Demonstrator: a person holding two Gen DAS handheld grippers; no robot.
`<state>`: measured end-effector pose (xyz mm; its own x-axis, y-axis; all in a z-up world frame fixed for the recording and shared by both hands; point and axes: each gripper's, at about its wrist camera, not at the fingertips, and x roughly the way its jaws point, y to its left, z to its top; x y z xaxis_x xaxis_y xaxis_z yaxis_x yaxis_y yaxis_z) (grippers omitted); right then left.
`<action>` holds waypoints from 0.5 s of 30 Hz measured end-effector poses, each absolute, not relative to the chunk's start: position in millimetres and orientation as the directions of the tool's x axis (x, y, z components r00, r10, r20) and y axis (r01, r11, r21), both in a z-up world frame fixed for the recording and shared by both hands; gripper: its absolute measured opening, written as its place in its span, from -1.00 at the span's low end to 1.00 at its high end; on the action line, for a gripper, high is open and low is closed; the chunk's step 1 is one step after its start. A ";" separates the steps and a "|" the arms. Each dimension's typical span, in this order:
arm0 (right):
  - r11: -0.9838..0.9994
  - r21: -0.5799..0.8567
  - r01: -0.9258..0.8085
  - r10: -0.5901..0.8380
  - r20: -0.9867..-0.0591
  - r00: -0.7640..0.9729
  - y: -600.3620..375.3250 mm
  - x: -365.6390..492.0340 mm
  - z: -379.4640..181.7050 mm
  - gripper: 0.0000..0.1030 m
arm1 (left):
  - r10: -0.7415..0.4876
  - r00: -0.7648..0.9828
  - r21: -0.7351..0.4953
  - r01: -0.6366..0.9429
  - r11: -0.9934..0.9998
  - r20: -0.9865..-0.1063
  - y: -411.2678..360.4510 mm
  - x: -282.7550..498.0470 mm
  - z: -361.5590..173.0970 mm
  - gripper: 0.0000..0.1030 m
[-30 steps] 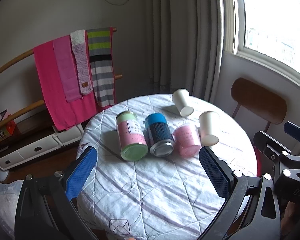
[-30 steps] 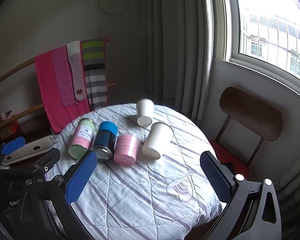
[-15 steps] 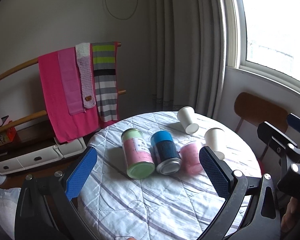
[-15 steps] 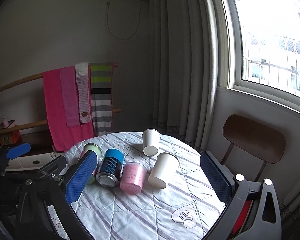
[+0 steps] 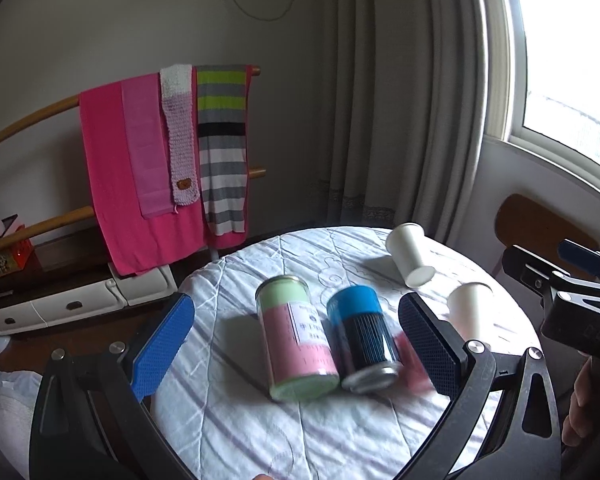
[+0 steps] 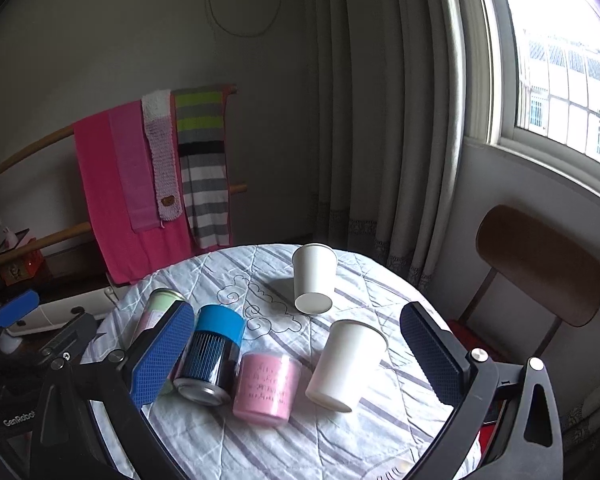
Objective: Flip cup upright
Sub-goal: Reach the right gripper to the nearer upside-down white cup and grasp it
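Several containers lie on their sides on a round table with a striped quilted cloth [image 6: 260, 444]. There are two white paper cups, a far one [image 6: 314, 278] and a near one [image 6: 346, 364], a pink cup [image 6: 268, 388], a blue and black can [image 6: 214, 354] and a green and pink tin [image 5: 296, 346]. The far white cup [image 5: 410, 254] and the near one [image 5: 470, 316] also show in the left wrist view. My left gripper [image 5: 296, 354] is open and empty, above the tin and can. My right gripper [image 6: 296, 360] is open and empty, above the pink cup and near white cup.
A wooden rack with pink and striped towels [image 5: 160, 160] stands behind the table. Curtains [image 6: 380, 120] and a bright window [image 6: 560, 60] are at the right. A brown-backed chair [image 6: 540, 264] stands by the table's right side. White storage boxes [image 5: 80, 300] sit on the floor at left.
Both grippers have tilted back down and moved closer to the table. The containers have not moved. Both grippers stay open.
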<state>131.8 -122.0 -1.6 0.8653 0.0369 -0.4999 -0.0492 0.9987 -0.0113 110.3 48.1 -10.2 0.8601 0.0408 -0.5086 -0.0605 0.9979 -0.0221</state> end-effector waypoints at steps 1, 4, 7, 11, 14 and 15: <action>0.999 -0.006 -0.049 0.039 -0.505 0.862 -121.9 140.0 -3.1 1.00 | 0.042 0.858 -0.022 -0.062 0.998 -0.512 48.3 117.6 -11.1 1.00; 0.999 0.000 -0.032 0.028 -0.501 0.865 -122.5 156.2 -6.6 1.00 | 0.043 0.854 -0.030 -0.068 0.997 -0.518 48.8 140.0 -15.4 1.00; 0.999 -0.001 -0.036 0.030 -0.518 0.855 -121.6 178.2 -9.8 1.00 | 0.042 0.843 -0.027 -0.067 0.997 -0.536 45.6 165.2 -22.0 1.00; 1.000 0.006 -0.012 0.013 -0.548 0.837 -123.8 208.3 -16.3 1.00 | 0.034 0.823 -0.043 -0.071 0.997 -0.567 45.3 189.3 -29.0 1.00; 1.000 0.011 0.006 0.001 -0.598 0.801 -127.0 234.5 -22.9 1.00 | 0.030 0.810 -0.052 -0.074 0.996 -0.586 47.4 204.8 -31.7 1.00; 1.000 0.016 0.015 -0.002 -0.615 0.788 -128.9 242.9 -25.3 1.00 | 0.034 0.806 -0.049 -0.078 0.996 -0.591 47.8 210.0 -32.1 1.00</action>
